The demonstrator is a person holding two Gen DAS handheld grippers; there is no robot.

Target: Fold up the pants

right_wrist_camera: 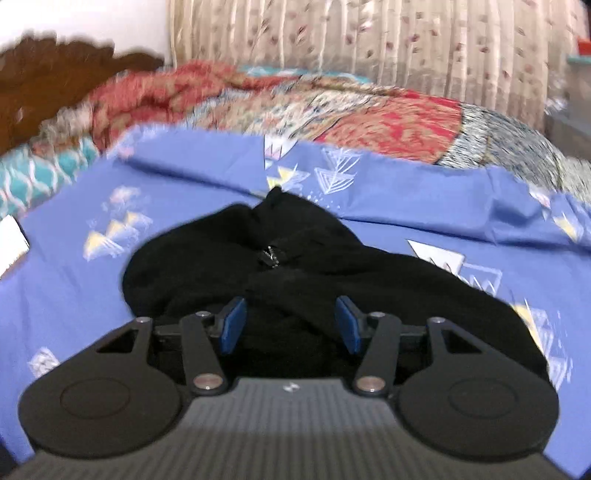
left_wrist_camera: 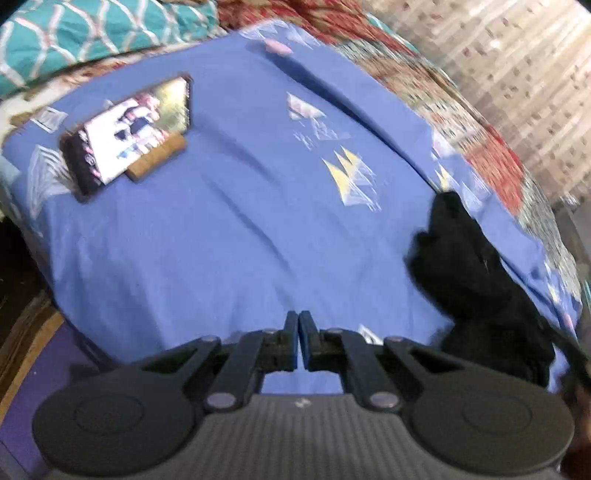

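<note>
The pants (right_wrist_camera: 280, 280) are plain black, bunched in a dark heap with a small glint of silvery metal at the zip (right_wrist_camera: 269, 255). Under them the sheet (left_wrist_camera: 221, 240) is a periwinkle blue, scattered with outlined triangles in white, pale yellow and a touch of pink. Beyond it the quilt (right_wrist_camera: 369, 114) is a busy patchwork of red, tan and speckled grey. A pillow (left_wrist_camera: 92, 33) is teal with a white wavy lattice. The curtain (right_wrist_camera: 369, 40) is beige with pale stripes and small reddish-brown leaf marks. Both grippers are black, and the right gripper (right_wrist_camera: 291, 321) shows bright blue pads (right_wrist_camera: 232, 325).
</note>
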